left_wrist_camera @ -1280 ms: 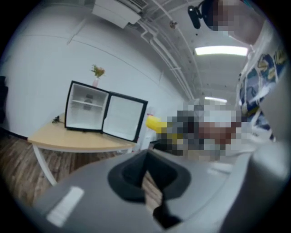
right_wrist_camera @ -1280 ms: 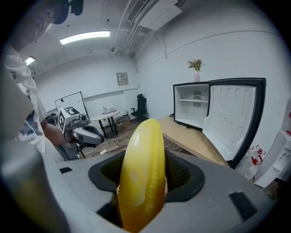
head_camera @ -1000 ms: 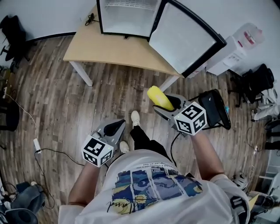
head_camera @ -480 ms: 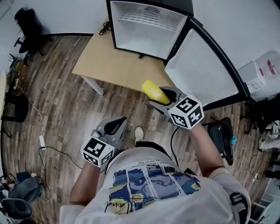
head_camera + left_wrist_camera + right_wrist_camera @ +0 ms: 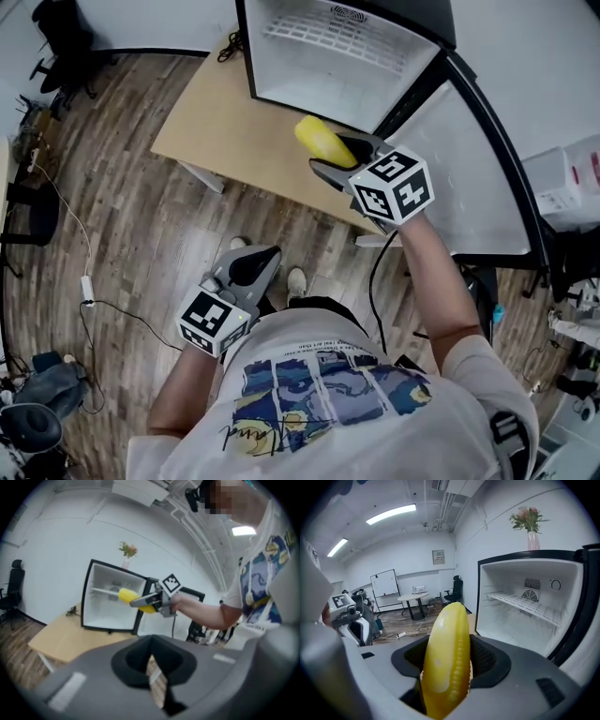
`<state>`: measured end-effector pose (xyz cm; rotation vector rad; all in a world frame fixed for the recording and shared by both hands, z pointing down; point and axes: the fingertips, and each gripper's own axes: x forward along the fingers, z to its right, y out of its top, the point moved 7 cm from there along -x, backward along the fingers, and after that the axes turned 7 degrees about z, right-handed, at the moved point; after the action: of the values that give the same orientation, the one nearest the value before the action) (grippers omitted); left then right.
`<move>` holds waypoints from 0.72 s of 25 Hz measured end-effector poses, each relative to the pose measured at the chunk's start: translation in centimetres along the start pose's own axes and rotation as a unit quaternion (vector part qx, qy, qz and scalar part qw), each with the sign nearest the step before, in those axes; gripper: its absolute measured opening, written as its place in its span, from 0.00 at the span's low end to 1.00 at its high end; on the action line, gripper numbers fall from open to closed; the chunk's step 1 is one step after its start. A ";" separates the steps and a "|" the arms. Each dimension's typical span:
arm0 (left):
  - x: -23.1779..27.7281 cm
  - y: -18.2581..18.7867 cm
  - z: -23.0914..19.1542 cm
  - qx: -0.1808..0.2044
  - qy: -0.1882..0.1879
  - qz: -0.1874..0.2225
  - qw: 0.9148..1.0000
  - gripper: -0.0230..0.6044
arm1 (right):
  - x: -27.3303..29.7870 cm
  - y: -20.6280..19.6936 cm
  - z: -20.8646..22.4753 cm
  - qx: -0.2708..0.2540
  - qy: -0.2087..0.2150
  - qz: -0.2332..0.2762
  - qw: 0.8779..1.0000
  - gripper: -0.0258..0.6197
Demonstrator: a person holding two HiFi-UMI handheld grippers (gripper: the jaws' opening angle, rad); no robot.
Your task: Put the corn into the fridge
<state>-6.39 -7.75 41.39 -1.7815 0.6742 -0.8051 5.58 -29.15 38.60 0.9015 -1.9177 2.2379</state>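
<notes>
- Yellow corn (image 5: 445,663) is clamped in the right claw (image 5: 337,155). The jaws pinch its rear end and most of the cob sticks out ahead of the tips.
- Corn is up in the air, over the table (image 5: 225,131) edge and not yet inside the fridge (image 5: 347,56).
- Handling guess: the glossy, smooth skin looks like a stiff, light plastic cob. It's probably slippery where the surface is plain, and the kernel ridges should give better bite.
- The hold is far back, so the long overhang may pivot if the tip bumps anything. A grip nearer the middle would be steadier.
- Fridge sits ahead and right of the right claw, close by, with its door (image 5: 469,178) swung wide to the claw's right.
- Fridge inside: white walls, one wire shelf (image 5: 525,604) in the upper part and a vent on the back wall. Nothing shows on the shelf or on the floor under it, so it looks empty.
- Vase (image 5: 533,536) with flowers stands on top of the fridge, above and ahead of the right claw.
- Left claw (image 5: 246,272) is clenched with nothing between its jaws. It's held low near the body, well back from the fridge.
- Next move, as I judge it: push the corn forward and right through the opening, under the shelf.
</notes>
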 end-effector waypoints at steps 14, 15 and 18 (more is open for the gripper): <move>0.9 5.6 -13.9 0.051 -0.064 0.022 0.996 0.05 | 10.5 9.5 10.1 -0.005 -0.124 -0.012 0.992 0.43; 0.9 6.1 -14.9 0.054 -0.069 0.025 0.996 0.05 | 11.1 9.9 10.8 -0.004 -0.135 -0.014 0.991 0.43; 1.1 6.9 -17.4 0.056 -0.083 0.028 0.995 0.05 | 12.8 11.1 12.8 -0.008 -0.164 -0.024 0.986 0.43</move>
<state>-19.82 -20.68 39.46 -1.6981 0.5553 -0.6362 -4.60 -47.51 35.41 1.3722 -2.0069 2.1528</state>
